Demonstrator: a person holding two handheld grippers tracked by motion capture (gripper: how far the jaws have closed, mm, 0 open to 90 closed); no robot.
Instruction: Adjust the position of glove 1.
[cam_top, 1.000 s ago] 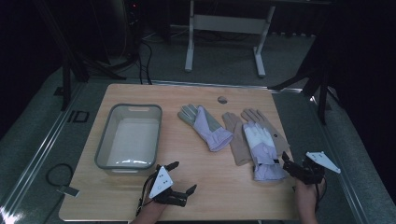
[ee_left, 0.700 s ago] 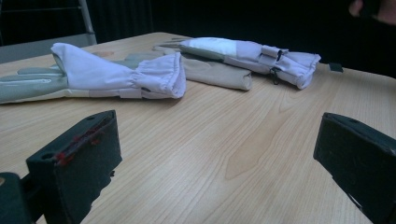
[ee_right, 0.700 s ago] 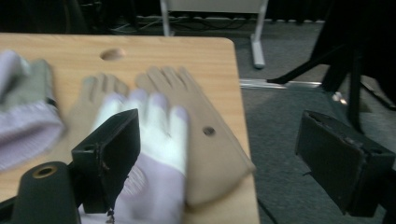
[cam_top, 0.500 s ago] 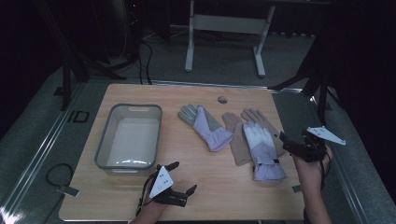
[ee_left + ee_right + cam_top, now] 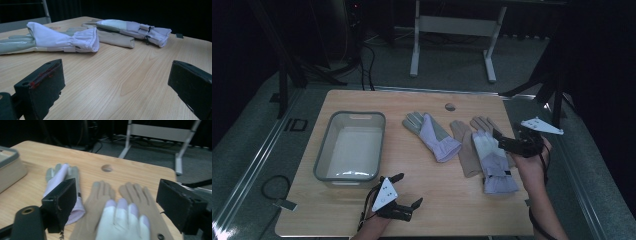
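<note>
A grey and lavender glove (image 5: 432, 135) (image 5: 62, 40) (image 5: 60, 177) lies palm-down mid-table. To its right, a white and lavender glove (image 5: 491, 160) (image 5: 135, 27) (image 5: 120, 220) rests on two tan gloves (image 5: 463, 150) (image 5: 100, 195). My right gripper (image 5: 501, 141) (image 5: 117, 200) hovers over the right side of that pile, pointing left across the table. It is open; its jaws have just been closing slightly with nothing between them. My left gripper (image 5: 406, 191) (image 5: 117, 75) sits low near the front edge, open and empty, aimed at the gloves.
A grey plastic bin (image 5: 324, 155) (image 5: 10, 157) stands at the table's left. A round hole (image 5: 450, 106) (image 5: 107, 168) marks the tabletop at the back. A metal stand (image 5: 452, 25) is on the floor beyond the table.
The right hand has lifted its gripper from the table's front right corner and carried it farther back, over the edge of the glove pile. The left gripper has stayed put.
</note>
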